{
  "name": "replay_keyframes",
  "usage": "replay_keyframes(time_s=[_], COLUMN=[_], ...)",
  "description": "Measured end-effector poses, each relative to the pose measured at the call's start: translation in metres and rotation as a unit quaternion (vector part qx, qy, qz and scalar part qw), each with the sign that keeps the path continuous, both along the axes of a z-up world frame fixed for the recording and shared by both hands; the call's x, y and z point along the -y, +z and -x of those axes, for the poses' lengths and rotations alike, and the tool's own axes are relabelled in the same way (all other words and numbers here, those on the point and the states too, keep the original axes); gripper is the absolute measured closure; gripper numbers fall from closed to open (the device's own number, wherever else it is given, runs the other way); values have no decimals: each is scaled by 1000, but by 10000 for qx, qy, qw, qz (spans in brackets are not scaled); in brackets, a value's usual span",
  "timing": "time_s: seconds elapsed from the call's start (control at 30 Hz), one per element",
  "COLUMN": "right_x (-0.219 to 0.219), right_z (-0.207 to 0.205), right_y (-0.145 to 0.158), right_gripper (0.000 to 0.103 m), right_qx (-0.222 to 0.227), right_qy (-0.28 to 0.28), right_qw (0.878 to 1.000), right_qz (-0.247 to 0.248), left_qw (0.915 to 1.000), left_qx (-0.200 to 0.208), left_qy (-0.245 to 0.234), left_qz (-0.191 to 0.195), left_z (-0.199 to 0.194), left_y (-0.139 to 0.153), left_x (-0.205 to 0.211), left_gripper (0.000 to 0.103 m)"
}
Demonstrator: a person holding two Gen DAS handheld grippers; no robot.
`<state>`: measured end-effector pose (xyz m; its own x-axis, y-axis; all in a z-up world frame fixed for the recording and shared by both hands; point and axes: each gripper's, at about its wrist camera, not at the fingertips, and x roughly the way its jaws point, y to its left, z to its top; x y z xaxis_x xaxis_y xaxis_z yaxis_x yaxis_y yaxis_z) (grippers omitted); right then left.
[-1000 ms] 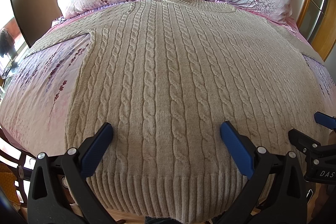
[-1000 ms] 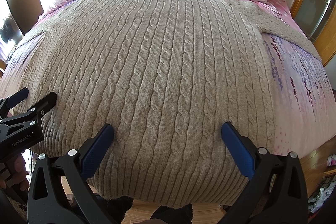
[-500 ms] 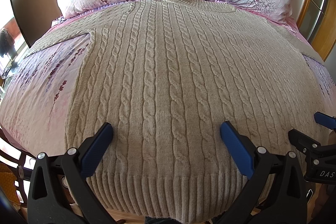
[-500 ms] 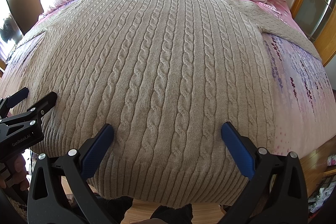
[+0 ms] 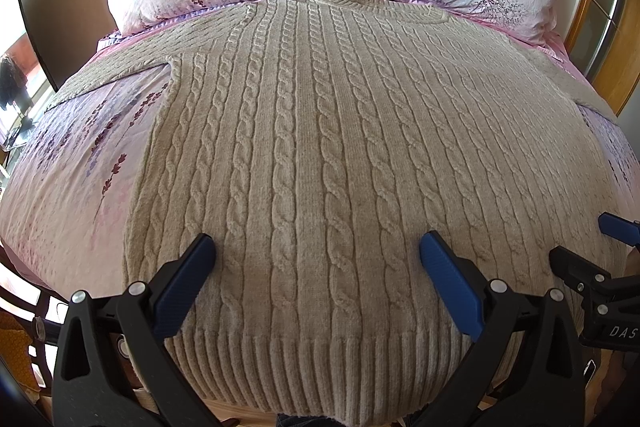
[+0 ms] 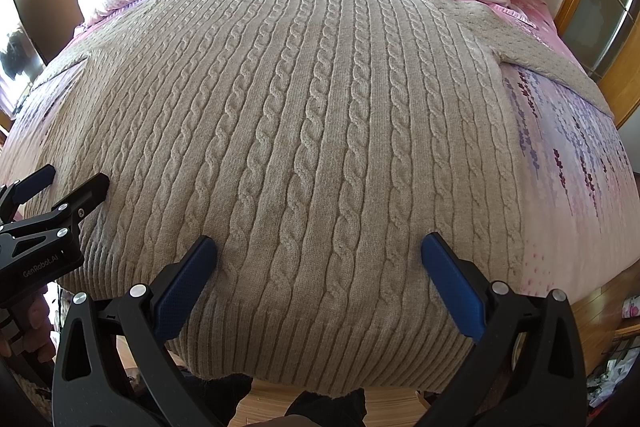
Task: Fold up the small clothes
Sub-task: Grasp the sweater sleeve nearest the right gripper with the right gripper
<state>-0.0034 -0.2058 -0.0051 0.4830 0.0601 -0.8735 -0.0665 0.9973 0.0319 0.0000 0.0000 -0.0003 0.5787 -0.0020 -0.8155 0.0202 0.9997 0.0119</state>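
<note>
Sweater (image 5: 320, 155) laid flat on bed (image 5: 72, 187); both grippers (image 5: 316, 267) (image 6: 318, 267) held spread, apparently just above the hem. Bunching is risked if only one knit layer is pinched.

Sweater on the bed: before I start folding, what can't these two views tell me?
- Sweater cuffs: both sleeves run off toward the frame edges in both views.
- Hem middle: cut by the bottom edge.
- Left tongs and right tongs, both open: whether they touch the knit can't be judged.
</note>
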Motion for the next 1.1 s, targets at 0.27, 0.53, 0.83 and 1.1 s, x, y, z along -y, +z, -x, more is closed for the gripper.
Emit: replay_keyframes(time_s=[0.27,0.53,0.83,1.1], right_x=[2,20,168,331], right_z=[1,-17,-87,-115], right_y=[0,6,30,3], right_gripper=[1,1,8,34], right_qx=[148,-66,371,646], right_qy=[255,301,-1812,-4038], right_qw=[9995,9968,9593,8482], right_qz=[-74,-735,-2132,-3367], left_qw=[9993,9952,9963,9904], left_qx=[-333,-944,-720,-851], left_qy=[-156,-252,-43,212], left_qz=[10,93,464,1068], left_z=[-15,-34,-78,-137], left_y=[0,2,18,21], left_x=[2,-1,-6,-3], left_gripper=[2,2,2,2])
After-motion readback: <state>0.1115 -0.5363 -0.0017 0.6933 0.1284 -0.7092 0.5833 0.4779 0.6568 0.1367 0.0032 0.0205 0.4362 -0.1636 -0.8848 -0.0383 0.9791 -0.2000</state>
